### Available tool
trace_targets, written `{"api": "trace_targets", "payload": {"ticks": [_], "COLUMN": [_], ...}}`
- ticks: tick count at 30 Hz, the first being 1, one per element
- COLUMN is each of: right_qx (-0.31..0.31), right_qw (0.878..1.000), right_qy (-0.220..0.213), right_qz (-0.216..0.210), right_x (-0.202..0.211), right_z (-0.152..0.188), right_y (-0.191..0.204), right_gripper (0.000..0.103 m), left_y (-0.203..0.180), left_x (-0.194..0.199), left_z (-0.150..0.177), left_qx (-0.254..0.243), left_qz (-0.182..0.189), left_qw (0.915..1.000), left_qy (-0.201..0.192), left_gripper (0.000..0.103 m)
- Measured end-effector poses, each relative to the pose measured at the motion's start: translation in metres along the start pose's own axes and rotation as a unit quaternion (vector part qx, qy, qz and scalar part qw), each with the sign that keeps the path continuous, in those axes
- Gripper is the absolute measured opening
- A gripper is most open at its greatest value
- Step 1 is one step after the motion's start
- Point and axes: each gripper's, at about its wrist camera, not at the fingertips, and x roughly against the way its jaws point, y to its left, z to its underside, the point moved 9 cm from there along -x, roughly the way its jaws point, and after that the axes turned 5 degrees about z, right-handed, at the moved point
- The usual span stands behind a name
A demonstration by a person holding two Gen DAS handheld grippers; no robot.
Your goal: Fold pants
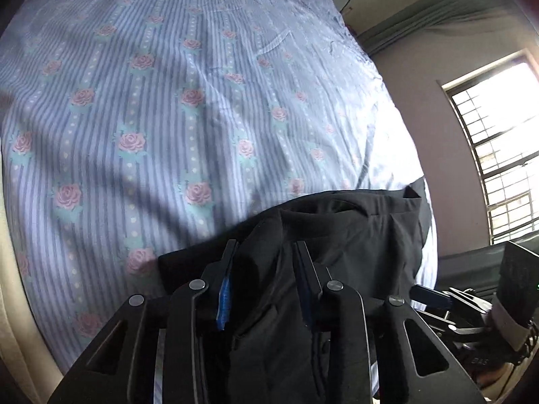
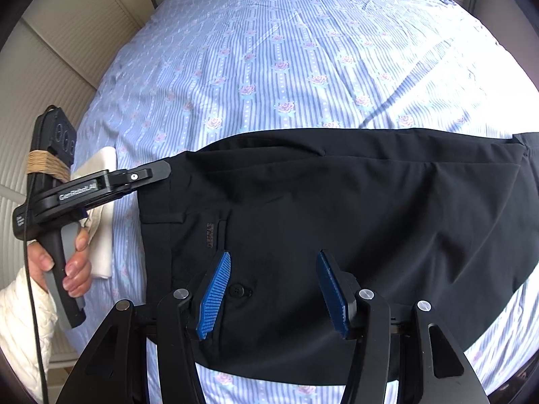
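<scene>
Right wrist view shows us the black pants [image 2: 337, 222] spread across the striped, rose-patterned bedsheet [image 2: 286, 50], near the edge of the bed closest to us. They look already folded lengthwise, one leg laid over the other: we see a single broad dark panel with the waistband and a belt loop at the left end, a pocket with a small label, and a button just ahead of our right gripper [image 2: 273, 262]. That gripper hovers over the cloth with its blue pads [image 2: 215, 289] spread wide and nothing between them.

Our left gripper [image 2: 161, 170] reaches in from the left, its tip at the upper corner of the waistband. In the left wrist view its fingers stand a little apart with a bunch of dark fabric [image 1: 266, 289] risen between them, so we judge the left gripper [image 1: 266, 245] to be pinching that corner, though contact at the pads is hard to confirm. A pale folded cloth [image 2: 104, 215] lies on the sheet beside the waistband.

By our reckoning the first fold is done. The crosswise folds remain: the waist end has yet to be brought over toward the leg ends at the right, and the stack smoothed flat.
</scene>
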Motion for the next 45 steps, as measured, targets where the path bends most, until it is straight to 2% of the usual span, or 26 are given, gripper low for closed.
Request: {"api": "trace_targets", "payload": {"ticks": [2, 4, 8, 12, 14, 17, 18, 19, 20, 22, 26, 31, 35, 40, 43, 45], "right_qx": [0.004, 0.008, 0.017, 0.029, 0.031, 0.026, 0.022, 0.016, 0.010, 0.000, -0.021, -0.043, -0.069, -0.086, -0.090, -0.088], "right_qw": [1.000, 1.000, 1.000, 0.999, 0.998, 0.997, 0.997, 0.997, 0.996, 0.994, 0.991, 0.983, 0.974, 0.964, 0.961, 0.963], "right_qy": [-0.001, -0.007, -0.020, -0.040, -0.050, -0.059, -0.062, -0.069, -0.077, -0.093, -0.124, -0.164, -0.205, -0.243, -0.256, -0.252], "right_qz": [0.000, 0.000, -0.003, 0.004, 0.016, 0.033, 0.038, 0.044, 0.046, 0.051, 0.053, 0.065, 0.071, 0.069, 0.048, 0.029], "right_x": [0.001, 0.004, 0.014, 0.026, 0.031, 0.038, 0.042, 0.048, 0.055, 0.072, 0.114, 0.170, 0.218, 0.260, 0.273, 0.275], "right_z": [-0.001, -0.003, -0.004, -0.003, -0.003, -0.001, -0.001, 0.000, 0.001, 0.004, 0.016, 0.031, 0.040, 0.047, 0.048, 0.048], "right_y": [0.003, 0.006, 0.012, 0.013, 0.011, 0.002, -0.002, -0.009, -0.014, -0.030, -0.068, -0.129, -0.193, -0.285, -0.346, -0.386], "right_gripper": [0.055, 0.055, 0.055, 0.055, 0.055, 0.055, 0.055, 0.055, 0.055, 0.055, 0.055, 0.055, 0.055, 0.055, 0.055, 0.055], "left_y": [0.006, 0.001, -0.003, 0.026, 0.026, 0.019, 0.014, 0.005, -0.009, -0.042, -0.127, -0.245, -0.328, -0.420, -0.472, -0.507], "left_x": [-0.005, -0.001, 0.030, 0.023, 0.011, 0.016, 0.025, 0.037, 0.049, 0.067, 0.092, 0.095, 0.072, 0.017, -0.027, -0.056], "left_z": [0.000, 0.005, 0.016, 0.019, 0.017, 0.014, 0.012, 0.010, 0.008, 0.009, 0.013, 0.022, 0.033, 0.046, 0.054, 0.055], "left_qx": [0.021, 0.019, 0.010, 0.036, 0.006, -0.012, -0.025, -0.047, -0.076, -0.118, -0.179, -0.255, -0.282, -0.293, -0.291, -0.300], "left_qz": [-0.014, -0.024, -0.026, -0.043, -0.080, -0.127, -0.154, -0.181, -0.195, -0.195, -0.161, -0.106, -0.083, -0.090, -0.100, -0.092], "left_qw": [0.9997, 0.9995, 0.9996, 0.9984, 0.9965, 0.9912, 0.9877, 0.9823, 0.9776, 0.9728, 0.9674, 0.9550, 0.9496, 0.9459, 0.9464, 0.9442], "left_qy": [0.001, 0.004, -0.007, 0.010, 0.025, 0.033, 0.018, -0.002, -0.022, -0.040, -0.078, -0.107, -0.108, -0.106, -0.099, -0.100], "left_gripper": [0.025, 0.014, 0.013, 0.016, 0.020, 0.031, 0.049, 0.059, 0.060, 0.063, 0.063, 0.064, 0.064, 0.064, 0.064, 0.064]}}
